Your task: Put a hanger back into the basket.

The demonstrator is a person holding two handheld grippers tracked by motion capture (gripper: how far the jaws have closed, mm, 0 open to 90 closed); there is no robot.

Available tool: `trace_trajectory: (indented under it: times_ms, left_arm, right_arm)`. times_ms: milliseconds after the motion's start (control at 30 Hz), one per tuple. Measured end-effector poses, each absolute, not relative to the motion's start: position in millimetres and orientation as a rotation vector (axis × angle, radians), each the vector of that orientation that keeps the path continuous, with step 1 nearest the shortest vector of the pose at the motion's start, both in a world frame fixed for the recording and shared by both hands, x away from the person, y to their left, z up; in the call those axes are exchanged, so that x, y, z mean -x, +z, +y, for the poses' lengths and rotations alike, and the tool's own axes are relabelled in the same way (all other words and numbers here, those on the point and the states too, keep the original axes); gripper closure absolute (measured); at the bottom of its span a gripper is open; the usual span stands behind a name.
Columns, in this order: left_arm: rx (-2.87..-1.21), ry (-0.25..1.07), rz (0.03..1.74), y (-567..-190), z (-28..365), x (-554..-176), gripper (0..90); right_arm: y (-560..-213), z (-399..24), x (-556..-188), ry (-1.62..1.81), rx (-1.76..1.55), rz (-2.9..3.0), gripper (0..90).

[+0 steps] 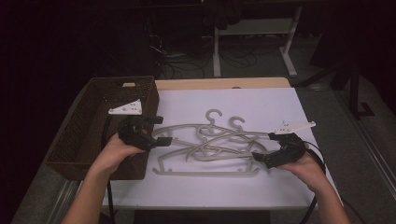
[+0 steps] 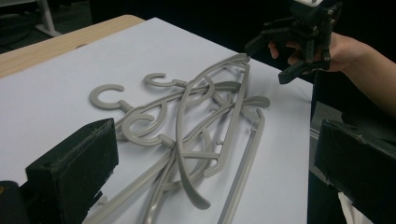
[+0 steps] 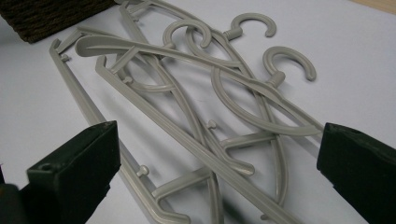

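Forearms: both of the person's forearms enter from the bottom of the high view, one hand on each gripper.
Left gripper (image 1: 159, 130): held at the left end of the pile, just beside the basket; jaws spread, nothing between them.
Right gripper (image 1: 266, 147): held at the right end of the pile; jaws spread wide, empty, with the hangers lying ahead of them in the right gripper view.
Hangers (image 1: 210, 144): several grey plastic clothes hangers lie tangled in a flat pile on the white sheet (image 1: 275, 102) covering the counter (image 1: 224, 83), between the two grippers.
Orientation: long axes run roughly left to right across the counter; the hooks (image 1: 214, 113) point toward the far edge, and the straight bottom bars lie nearest the person.
Handling (judgement): light, stiff, smooth plastic; likely to slip in the jaws and to drag neighbours along, since arms and hooks interlock.
Grip point (judgement): a straight bottom bar (image 3: 84, 109) or an outer shoulder end, clear of the crossings, should give the cleanest hold.
Basket (image 1: 88, 126): dark woven basket at the left of the counter; contents cannot be told.
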State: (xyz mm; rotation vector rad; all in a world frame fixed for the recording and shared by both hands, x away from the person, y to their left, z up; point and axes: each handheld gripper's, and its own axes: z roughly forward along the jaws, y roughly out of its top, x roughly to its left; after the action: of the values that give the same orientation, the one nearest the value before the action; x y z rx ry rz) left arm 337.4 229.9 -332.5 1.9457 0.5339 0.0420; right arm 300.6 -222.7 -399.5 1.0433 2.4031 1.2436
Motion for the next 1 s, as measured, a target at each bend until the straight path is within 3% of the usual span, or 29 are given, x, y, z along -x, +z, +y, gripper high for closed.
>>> trace_trajectory:
  times_ms: [1000]
  left_arm:
    - [-2.005,-0.002,0.464,-348,163,-353,0.0]
  right_arm:
    - [-414,-230,-297,1.218,-1.061,2.417,0.0]
